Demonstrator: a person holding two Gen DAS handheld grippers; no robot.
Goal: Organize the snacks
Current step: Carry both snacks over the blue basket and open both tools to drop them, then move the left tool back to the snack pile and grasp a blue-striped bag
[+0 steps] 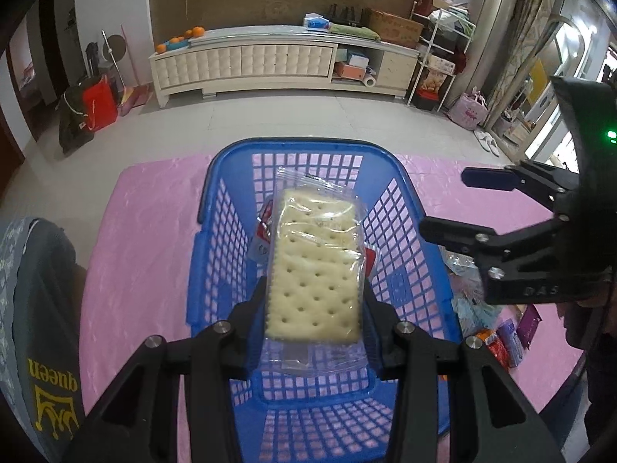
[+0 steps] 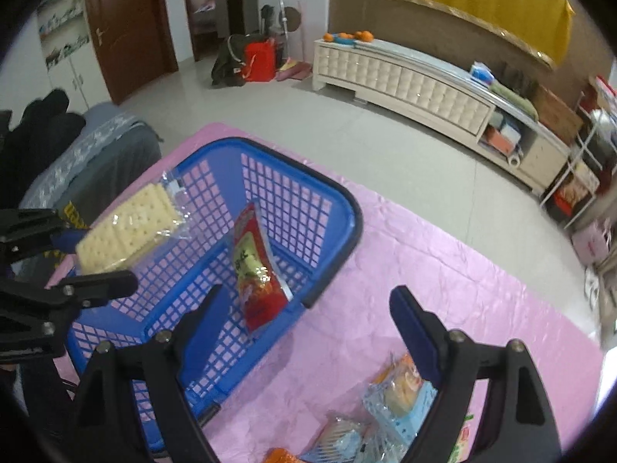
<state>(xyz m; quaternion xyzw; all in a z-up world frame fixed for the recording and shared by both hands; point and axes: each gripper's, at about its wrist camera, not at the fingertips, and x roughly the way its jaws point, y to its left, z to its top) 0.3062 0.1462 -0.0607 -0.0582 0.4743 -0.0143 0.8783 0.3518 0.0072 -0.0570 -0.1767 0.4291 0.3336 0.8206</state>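
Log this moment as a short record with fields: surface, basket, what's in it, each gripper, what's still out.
surface: pink cloth
basket: blue basket, on the cloth
inside basket: red snack packet
left gripper: shut on cracker pack, held above the basket
right gripper: open, nothing between the fingers
still out: loose snack packs on the cloth beside the basket
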